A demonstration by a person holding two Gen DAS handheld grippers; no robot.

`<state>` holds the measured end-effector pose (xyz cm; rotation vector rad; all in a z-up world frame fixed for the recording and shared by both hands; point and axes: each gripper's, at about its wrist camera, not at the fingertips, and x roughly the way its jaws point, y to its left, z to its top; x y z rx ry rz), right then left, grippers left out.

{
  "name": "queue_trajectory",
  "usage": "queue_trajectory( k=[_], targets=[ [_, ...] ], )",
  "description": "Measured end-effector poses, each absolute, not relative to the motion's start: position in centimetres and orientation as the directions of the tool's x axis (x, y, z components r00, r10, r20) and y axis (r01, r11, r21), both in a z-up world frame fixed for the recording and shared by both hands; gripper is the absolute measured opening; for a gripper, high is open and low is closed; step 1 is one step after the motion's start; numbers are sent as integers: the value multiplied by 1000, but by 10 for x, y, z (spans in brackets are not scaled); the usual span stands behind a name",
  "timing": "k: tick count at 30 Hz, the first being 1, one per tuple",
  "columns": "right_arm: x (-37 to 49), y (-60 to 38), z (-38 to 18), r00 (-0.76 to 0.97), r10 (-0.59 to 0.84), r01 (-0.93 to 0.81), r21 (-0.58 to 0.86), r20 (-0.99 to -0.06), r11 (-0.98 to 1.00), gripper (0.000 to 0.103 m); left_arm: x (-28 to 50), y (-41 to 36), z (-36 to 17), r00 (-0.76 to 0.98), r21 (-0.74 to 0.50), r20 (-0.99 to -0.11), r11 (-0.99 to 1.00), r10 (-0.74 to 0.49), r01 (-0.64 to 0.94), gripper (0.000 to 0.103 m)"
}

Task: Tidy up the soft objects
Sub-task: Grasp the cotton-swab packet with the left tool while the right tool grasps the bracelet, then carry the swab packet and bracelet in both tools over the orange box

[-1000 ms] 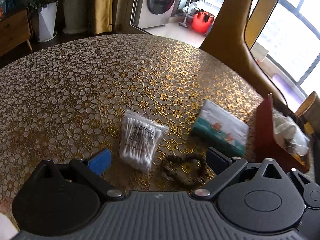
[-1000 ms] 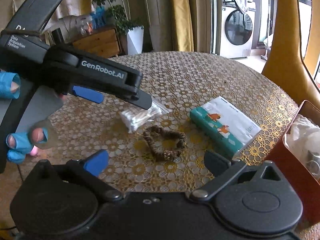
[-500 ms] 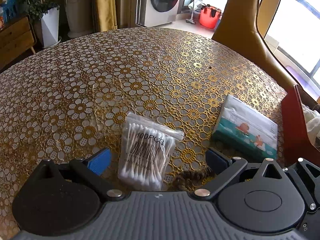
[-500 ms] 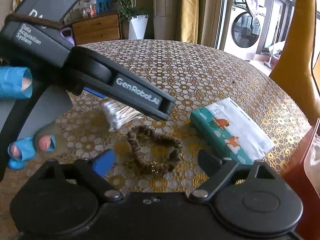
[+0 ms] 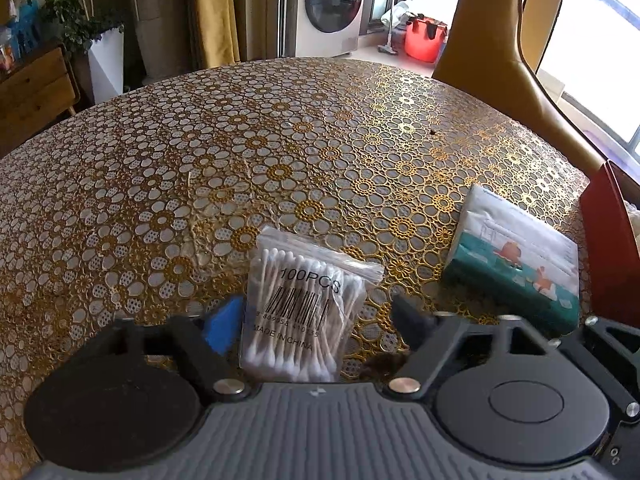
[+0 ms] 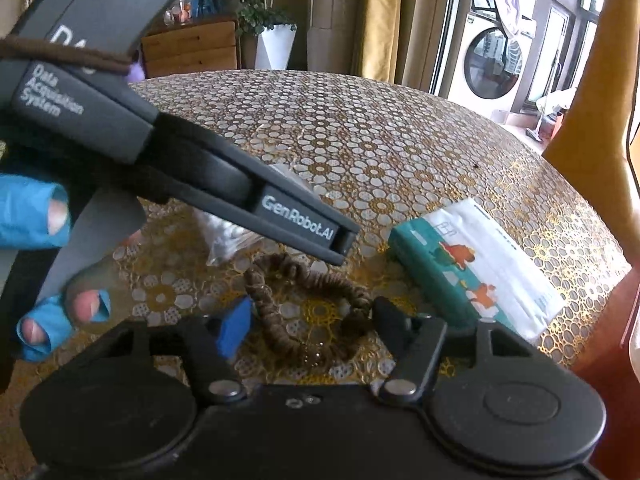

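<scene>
Wide round table here, gold floral cloth, and most of its far half lies bare, running back to the curved edge, with a tan chair back standing just past the far right rim. On the right side a red box sits at the table's edge, so room is tight there, and the tissue pack lies just beside it, teal side facing the camera. Left gripper is low over the cloth with its jaws spread, and the bag of cotton swabs lies flat right between them, blue pad just beside the bag's left edge, the black finger standing off a little from its right edge; whether the blue pad is touching the plastic is hard to call from this angle. Over in the right wrist view, the right gripper is also released, fingers apart, and the brown scrunchie lies on the cloth in the gap between them, its right side close against the black fingertip. The left gripper's body crosses above, reaching in from the upper left, gloved hand on its handle, its tip hanging over the scrunchie's far side and partly hiding the swab bag. The tissue pack lies to the right of the scrunchie, apart from it.
</scene>
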<state>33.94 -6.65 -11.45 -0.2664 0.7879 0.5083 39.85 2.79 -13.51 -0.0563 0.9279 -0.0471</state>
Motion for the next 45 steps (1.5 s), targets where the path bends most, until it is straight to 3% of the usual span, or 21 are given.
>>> queue_trajectory(
  k=[6,11,14,27,45],
  targets=[
    [338,-72,-112,604,336,-502,-17,-723,865,35,397,33,-134,612,-59,-790,998,-46,-2,45],
    [340,-81,-110,607,337,-465,22,-720,885,18,390,35,-130,626,-50,-779,999,-32,-11,39],
    [339,-89,-107,604,352,-448,60,-715,892,15,384,36,-127,626,-45,-779,999,-23,-20,39],
    [301,-126,-72,638,390,-382,167,-664,909,13,335,37,-100,625,-116,-777,993,-76,-23,38],
    [221,-200,-9,693,427,-367,225,-581,903,13,251,-16,-33,636,-139,-751,984,-177,110,38]
  ],
)
